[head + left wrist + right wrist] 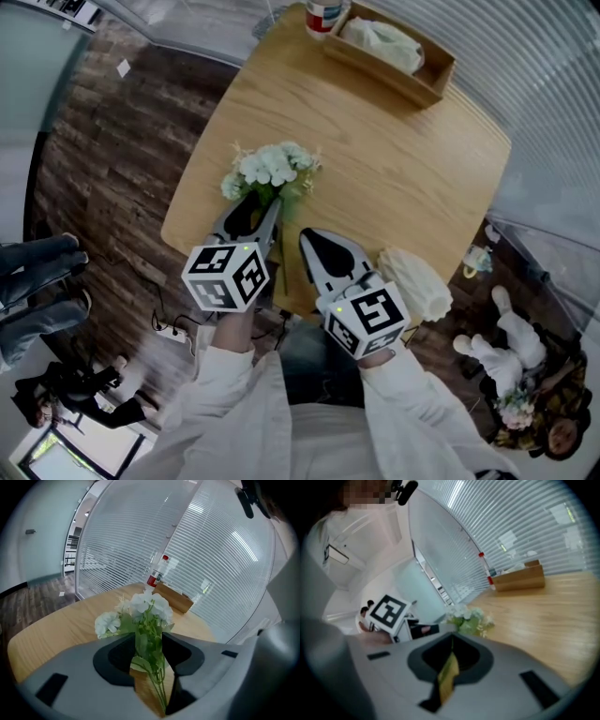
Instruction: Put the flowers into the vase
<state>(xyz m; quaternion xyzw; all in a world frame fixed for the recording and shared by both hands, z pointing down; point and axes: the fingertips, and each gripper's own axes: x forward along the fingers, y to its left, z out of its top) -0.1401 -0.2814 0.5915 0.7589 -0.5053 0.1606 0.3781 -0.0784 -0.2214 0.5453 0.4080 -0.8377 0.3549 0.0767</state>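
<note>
On the left gripper [148,637]: jaws wide apart, around the green stems [158,677] but not squeezing them. On the right gripper [451,639]: jaws almost together, only a thin slit, nothing between them.

Just past the left jaws: the flowers [147,607], a small bunch of white blooms and green leaves. Lying on the wooden table [394,159], heads pointing away from the person. Near the right gripper, at the close edge of the table: a white ribbed vase [417,281], by the look of it. Hard to tell whether upright or on its side. Well apart, on the far side: a wooden box [433,82] with something white inside, and a bottle [323,17] with a red label.

Looks very light, this bunch. Soft too, and easy to crush. Probably bendy in the stems and floppy at the top. Best to grab low on the stems, at the bunched part, never on the blooms. Squeeze gently, just enough to stop any slipping. Lift slowly, keep the heads up, and feed the stem ends into the vase first.
</note>
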